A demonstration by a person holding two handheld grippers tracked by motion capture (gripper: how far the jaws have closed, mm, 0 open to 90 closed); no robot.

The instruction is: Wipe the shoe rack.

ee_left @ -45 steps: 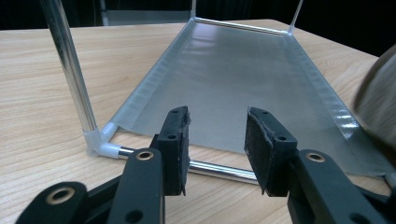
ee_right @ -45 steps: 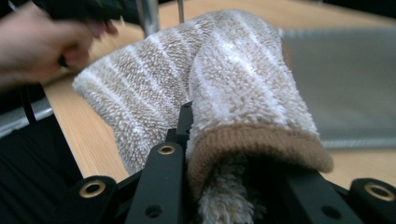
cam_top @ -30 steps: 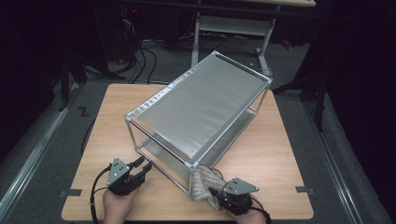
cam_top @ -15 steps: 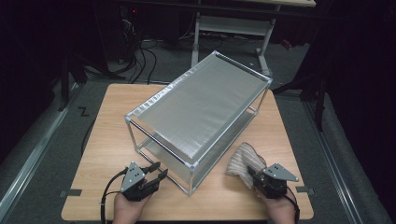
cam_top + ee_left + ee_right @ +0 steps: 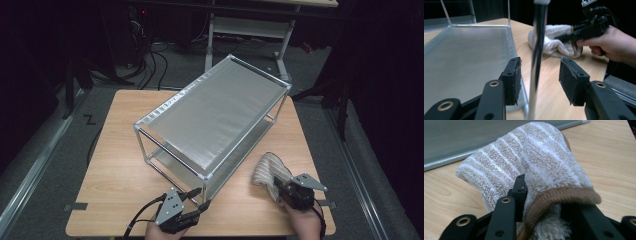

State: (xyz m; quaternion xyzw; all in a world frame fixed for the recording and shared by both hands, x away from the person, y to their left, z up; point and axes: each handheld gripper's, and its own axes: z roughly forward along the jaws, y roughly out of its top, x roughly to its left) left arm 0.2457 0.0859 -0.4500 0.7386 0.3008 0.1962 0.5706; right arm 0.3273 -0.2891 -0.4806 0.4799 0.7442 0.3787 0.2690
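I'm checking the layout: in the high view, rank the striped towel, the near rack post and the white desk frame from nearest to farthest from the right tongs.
1. Striped towel, at the right tongs.
2. Near rack post, to their left.
3. White desk frame, far beyond the table.

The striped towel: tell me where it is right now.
In the high view the striped towel lies on the wooden table near its front right edge, beside the metal shelf rack, with the right hand-held gripper at its near end.

Striped fuzzy sock (image 5: 534, 167) draped over the gripper (image 5: 541, 202) — on wooden table (image 5: 609, 157).
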